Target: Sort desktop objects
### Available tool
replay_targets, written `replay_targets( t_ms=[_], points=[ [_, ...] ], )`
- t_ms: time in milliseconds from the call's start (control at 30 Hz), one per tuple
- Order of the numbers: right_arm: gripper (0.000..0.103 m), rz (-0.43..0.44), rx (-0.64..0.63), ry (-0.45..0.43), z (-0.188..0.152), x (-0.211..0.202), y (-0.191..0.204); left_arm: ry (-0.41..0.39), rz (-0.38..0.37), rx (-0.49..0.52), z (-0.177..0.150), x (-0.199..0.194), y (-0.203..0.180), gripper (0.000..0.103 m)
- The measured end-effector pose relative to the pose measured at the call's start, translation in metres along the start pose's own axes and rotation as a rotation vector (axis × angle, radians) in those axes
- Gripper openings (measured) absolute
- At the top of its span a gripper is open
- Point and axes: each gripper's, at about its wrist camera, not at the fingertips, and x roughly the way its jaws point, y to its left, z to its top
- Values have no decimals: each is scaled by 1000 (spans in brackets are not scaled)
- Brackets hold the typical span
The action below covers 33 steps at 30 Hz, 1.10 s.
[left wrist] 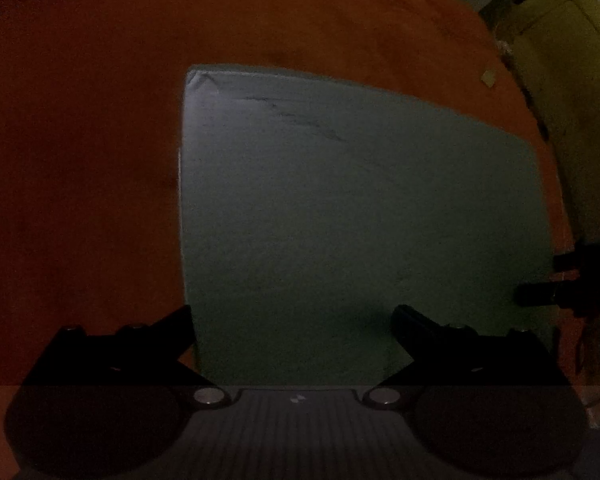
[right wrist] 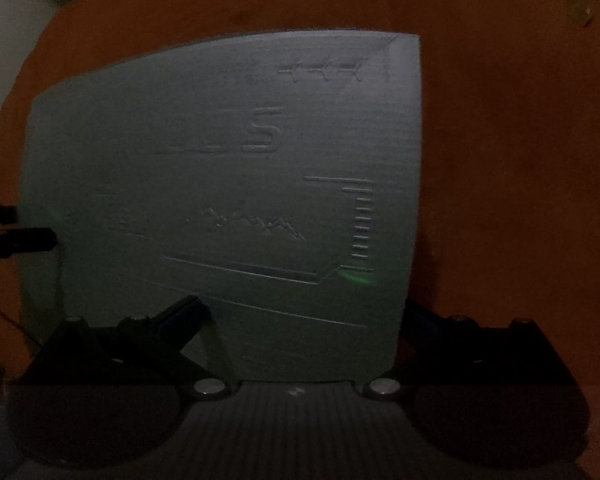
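Observation:
A flat grey-green book or pad [left wrist: 340, 208] lies on the orange table [left wrist: 80, 160]. My left gripper [left wrist: 294, 314] is open over its near edge: one finger sits just outside the left side, the other rests above the cover. In the right wrist view the same pad [right wrist: 228, 160] shows faint embossed lines and an S-like mark. My right gripper [right wrist: 300, 312] is open, with its left finger above the cover and its right finger partly hidden behind the pad's right side. Each gripper also shows at the edge of the other's view. The scene is very dark.
A small pale scrap [left wrist: 489, 78] lies on the table beyond the pad, also seen as a scrap [right wrist: 580, 12] in the right wrist view. Yellowish furniture [left wrist: 560, 80] stands past the table's right edge. A pale surface [right wrist: 4, 40] shows beyond the table's left edge.

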Motion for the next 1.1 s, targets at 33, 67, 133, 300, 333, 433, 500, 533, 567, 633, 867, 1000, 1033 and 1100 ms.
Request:
replay_targets(
  t_ms=[33,67,133,300,333,433,500,533,567,633,867,1000,1033,1100],
  points=[
    [103,-9,-5,-7,-1,-2,3,-5,3,2,-1,-3,-2,102],
    [103,-17,-11,-9,-2,-4,5,-9,6,4,-3,-5,-4,102],
    [103,-31,-22,-13,-5,-7,9,-8,12,11,-6,-11,-6,102],
    [103,-49,-46,-13,-6,-3,13,-23,4,8,-17,-24,-1,102],
    [103,-52,-42,-14,-5,-2,10,-17,4,6,-19,-22,0,102],
    [103,-54,-15,-1,-3,11,4,14,14,15,-24,-11,1,102],
    [103,-36,12,14,1,21,-3,29,43,34,-28,-1,-1,102],
    [103,-26,22,20,2,25,-7,34,61,45,-31,4,-3,103],
    [103,-20,22,26,4,27,-9,36,73,58,-32,7,-4,103],
    [103,-4,30,35,7,31,-15,27,74,81,-34,5,-5,103],
    [103,25,14,40,20,32,-27,-21,77,-7,-26,-12,26,103],
    [103,35,7,15,21,18,-34,-33,77,-19,-23,-13,30,103],
    [103,39,2,10,20,14,-36,-41,86,-9,-19,-11,25,103],
    [103,45,-10,15,20,14,-38,-46,90,7,-19,-15,27,103]
  ],
)
